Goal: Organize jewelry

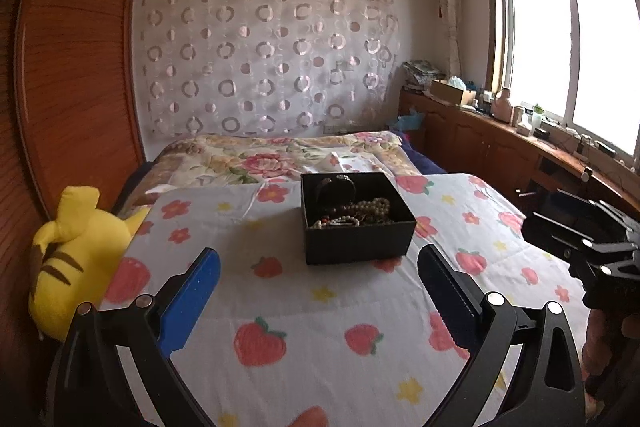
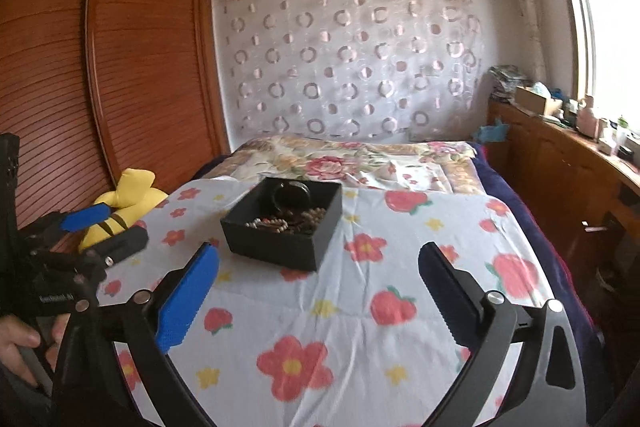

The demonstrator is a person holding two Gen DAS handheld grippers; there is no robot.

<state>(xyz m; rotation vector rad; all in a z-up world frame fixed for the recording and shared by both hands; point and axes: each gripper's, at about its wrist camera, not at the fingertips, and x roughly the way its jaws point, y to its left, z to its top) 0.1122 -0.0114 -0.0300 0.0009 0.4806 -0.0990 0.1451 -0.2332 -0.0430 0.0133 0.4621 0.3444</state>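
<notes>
A black open box (image 1: 356,217) (image 2: 286,223) rests on the strawberry-print sheet (image 1: 304,311) (image 2: 360,311) of the bed. Inside it lie several bead bracelets (image 1: 360,213) (image 2: 280,221) and a dark bangle (image 1: 338,187) (image 2: 292,195). My left gripper (image 1: 318,263) hovers in front of the box, short of it, with its blue-padded fingers spread wide and nothing between them. My right gripper (image 2: 318,261) stands open just short of the box, to its right, and is empty too. The left gripper (image 2: 104,227) also shows at the left edge of the right wrist view.
A yellow striped plush toy (image 1: 76,255) (image 2: 124,205) lies at the bed's left edge beside a wooden wardrobe (image 1: 68,67) (image 2: 100,67). A floral quilt (image 1: 280,157) covers the far end. A cluttered wooden counter (image 1: 520,131) runs under the window on the right.
</notes>
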